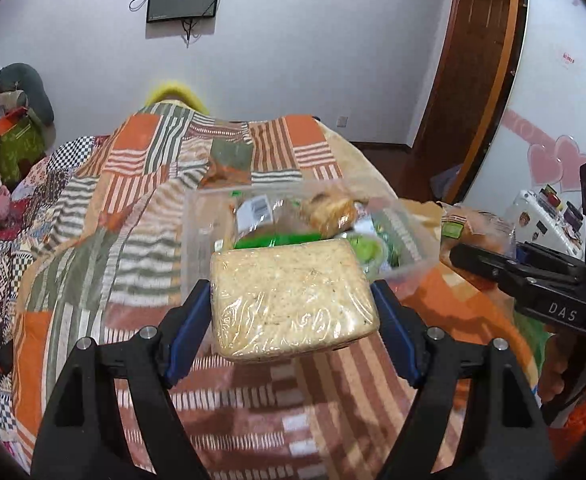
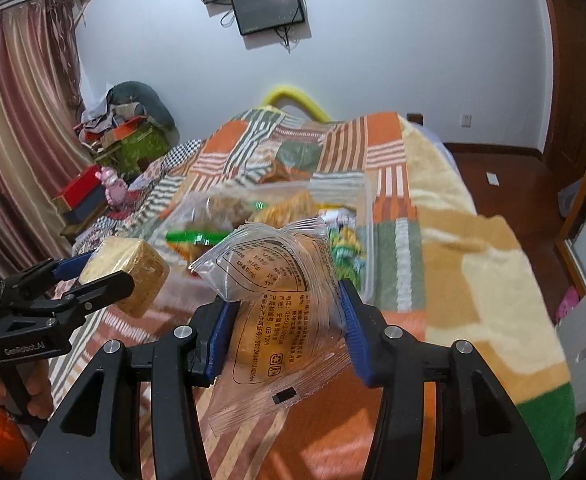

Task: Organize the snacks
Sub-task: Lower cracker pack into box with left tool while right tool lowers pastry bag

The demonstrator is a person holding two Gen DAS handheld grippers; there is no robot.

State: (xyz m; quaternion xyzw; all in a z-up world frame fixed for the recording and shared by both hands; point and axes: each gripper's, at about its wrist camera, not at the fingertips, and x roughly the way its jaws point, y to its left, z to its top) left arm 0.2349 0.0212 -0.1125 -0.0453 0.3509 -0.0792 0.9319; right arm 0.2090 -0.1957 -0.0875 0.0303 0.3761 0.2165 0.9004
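Note:
My left gripper (image 1: 293, 304) is shut on a plastic-wrapped beige cake block (image 1: 293, 300), held above the bed just in front of a clear plastic box (image 1: 197, 232) with several snack packs inside. The block also shows in the right wrist view (image 2: 129, 272). My right gripper (image 2: 283, 320) is shut on a clear bag with a round bun (image 2: 277, 312), held above the bed near the box (image 2: 367, 240). In the left wrist view the right gripper (image 1: 477, 256) shows at the right with the bun bag (image 1: 473, 228).
The box sits on a bed with a patchwork blanket (image 1: 133, 208). A pile of clutter (image 2: 125, 132) stands by the curtain at the left. A wooden door (image 1: 473, 60) and wooden floor (image 2: 505, 184) lie to the right.

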